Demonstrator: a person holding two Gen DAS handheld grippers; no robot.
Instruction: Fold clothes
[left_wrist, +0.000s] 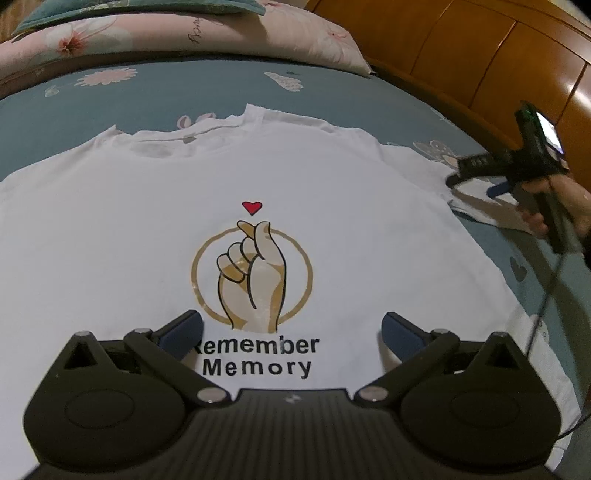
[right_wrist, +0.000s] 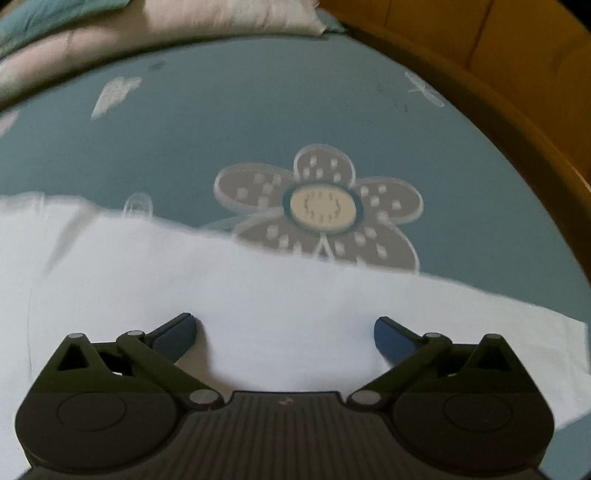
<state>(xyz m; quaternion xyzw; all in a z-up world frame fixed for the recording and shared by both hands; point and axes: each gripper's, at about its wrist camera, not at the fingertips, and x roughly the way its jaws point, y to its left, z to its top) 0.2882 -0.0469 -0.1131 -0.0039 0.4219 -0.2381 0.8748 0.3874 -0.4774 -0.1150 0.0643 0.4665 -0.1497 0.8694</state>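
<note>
We see a T-shirt (left_wrist: 147, 221) flat on the bed (left_wrist: 147, 99); both grippers, left (left_wrist: 291, 332) and right (right_wrist: 284, 332), gape empty near the wooden headboard (left_wrist: 480, 55).

**Two wrist lenses, one bed**

My left wrist camera sits behind my left gripper (left_wrist: 291, 328) and looks steeply down and forward over the white T-shirt (left_wrist: 147, 221), taking in its whole chest print, the blue flowered bedsheet (left_wrist: 221, 88), the pillows (left_wrist: 184, 33) beyond and the wooden headboard (left_wrist: 480, 48) at right. My right gripper (left_wrist: 476, 181) shows at that view's right edge. My right wrist camera rides close above the shirt's sleeve (right_wrist: 258, 295), angled down toward the same sheet (right_wrist: 258, 110) and headboard (right_wrist: 498, 55). Both views share the shirt, sheet, pillows and headboard; the right one is blurred.
</note>
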